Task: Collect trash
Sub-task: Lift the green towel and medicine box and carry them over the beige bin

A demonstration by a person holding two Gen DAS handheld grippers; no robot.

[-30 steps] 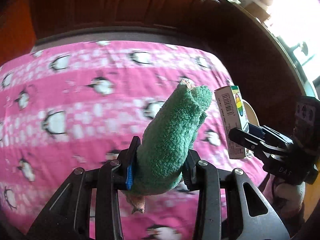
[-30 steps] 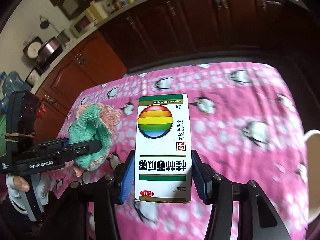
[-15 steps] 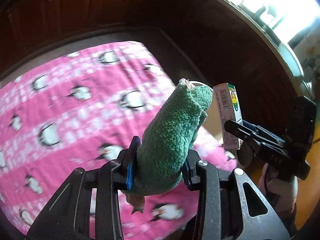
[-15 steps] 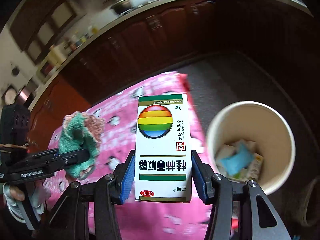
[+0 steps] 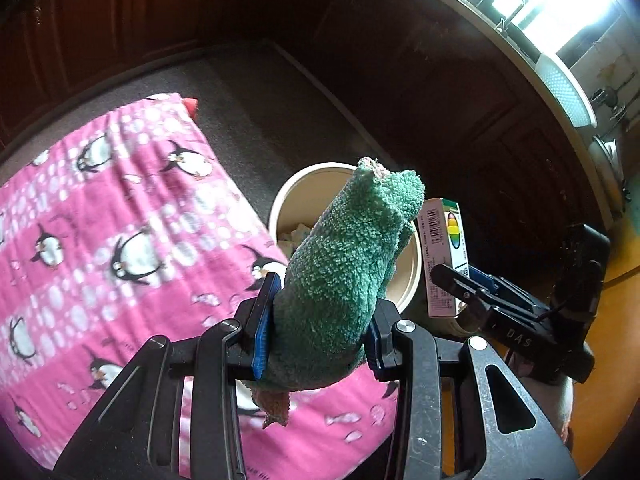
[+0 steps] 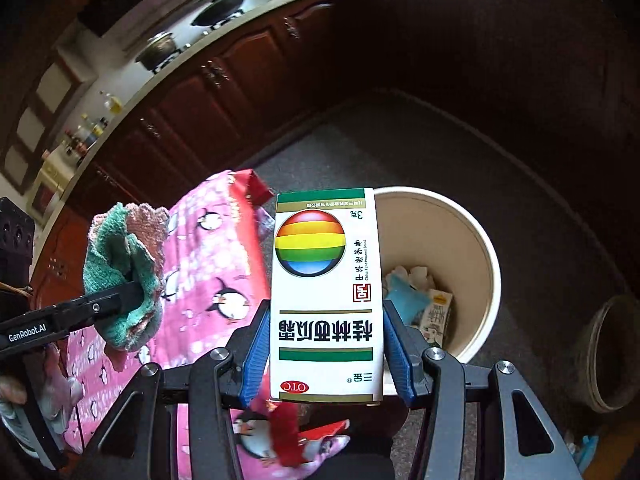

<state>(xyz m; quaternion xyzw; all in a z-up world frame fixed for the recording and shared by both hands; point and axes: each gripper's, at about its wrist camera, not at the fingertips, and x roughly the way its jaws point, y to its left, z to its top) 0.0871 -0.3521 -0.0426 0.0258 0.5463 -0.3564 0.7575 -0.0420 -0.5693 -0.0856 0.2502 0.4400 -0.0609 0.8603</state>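
- Jaws of the left gripper are clamped on a green terry cloth, its blue pads pressed into the cloth from both sides.
- That cloth stands up and forward out of the grip, with a pinkish edge at its top and a pinkish corner hanging below the jaws.
- In the right wrist view the same cloth appears bunched, green with a pink crocheted border, pinched in the left gripper above the pink penguin-print cloth.
- Jaws of the right gripper are closed on a white medicine box, the blue pads flat against its two long sides.
- The box is held upright with its print upside down: a rainbow ball, Chinese lettering, green bars and a red OTC mark near the lower end.
- Seen from the left wrist camera, the box sits in the right gripper just beside the cream bin's far-right rim.
- A round cream bin stands on the grey floor just past the corner of the penguin-print cloth.
- Inside the bin lie a blue wrapper, a small carton and white scraps.
- The medicine box's top end overlaps the bin's near-left rim in the right wrist view.
- Dark wooden cabinets line the floor behind.
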